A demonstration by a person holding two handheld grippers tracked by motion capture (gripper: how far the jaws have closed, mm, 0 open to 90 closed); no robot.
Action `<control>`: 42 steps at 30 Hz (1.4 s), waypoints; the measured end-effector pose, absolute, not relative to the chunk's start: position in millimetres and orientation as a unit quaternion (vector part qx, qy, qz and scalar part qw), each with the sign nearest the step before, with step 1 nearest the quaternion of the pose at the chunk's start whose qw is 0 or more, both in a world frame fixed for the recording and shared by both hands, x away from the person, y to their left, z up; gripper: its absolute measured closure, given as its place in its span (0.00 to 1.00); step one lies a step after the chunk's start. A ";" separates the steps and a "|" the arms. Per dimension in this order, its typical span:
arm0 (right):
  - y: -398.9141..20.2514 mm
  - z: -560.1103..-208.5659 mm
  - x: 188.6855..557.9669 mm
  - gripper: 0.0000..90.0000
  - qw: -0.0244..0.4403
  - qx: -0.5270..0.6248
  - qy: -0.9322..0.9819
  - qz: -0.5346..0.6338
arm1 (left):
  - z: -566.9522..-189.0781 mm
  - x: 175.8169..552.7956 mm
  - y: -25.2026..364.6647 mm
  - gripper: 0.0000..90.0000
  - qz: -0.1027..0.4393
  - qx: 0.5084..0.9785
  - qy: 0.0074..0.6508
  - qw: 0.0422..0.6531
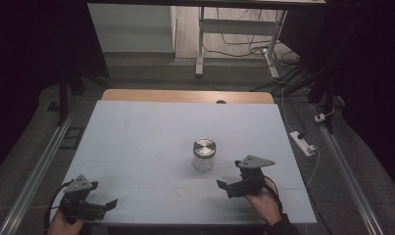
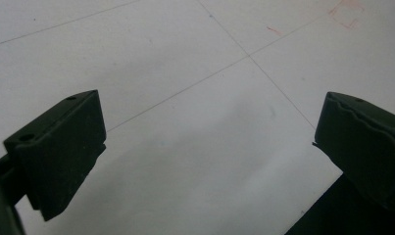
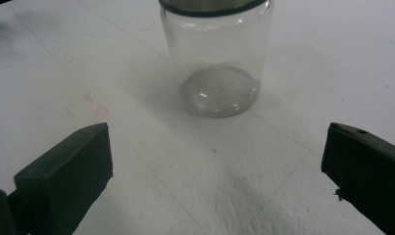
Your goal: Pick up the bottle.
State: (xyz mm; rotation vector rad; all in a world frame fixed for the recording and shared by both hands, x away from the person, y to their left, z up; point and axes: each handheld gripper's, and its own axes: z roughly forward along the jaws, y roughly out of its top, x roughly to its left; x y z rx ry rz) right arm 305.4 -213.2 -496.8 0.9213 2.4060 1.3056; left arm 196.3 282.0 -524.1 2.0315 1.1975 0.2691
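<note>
one round clear glass jar (image 1: 204, 153) with ribbed metal lid, both black grippers (image 1: 230, 183) (image 1: 105, 207) wide apart

Lab-like recording room: white-covered bench (image 1: 151, 147), floor rails (image 1: 33, 169), black curtains (image 1: 33, 49), loose cables (image 1: 254, 46), power strip (image 1: 303, 143).

Dim, dark surround; soft shadows, slight blur in close-ups.

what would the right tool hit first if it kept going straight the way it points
Most likely the glass jar. In the right gripper view it stands upright ahead of the open right tool, between the lines of its jaws, with bare white table before it. Depth is unclear.
</note>
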 end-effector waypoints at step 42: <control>-158.0 -510.4 357.6 0.00 0.108 0.309 0.852 0.408 | -524.6 197.4 284.9 0.00 0.093 0.791 0.468 0.383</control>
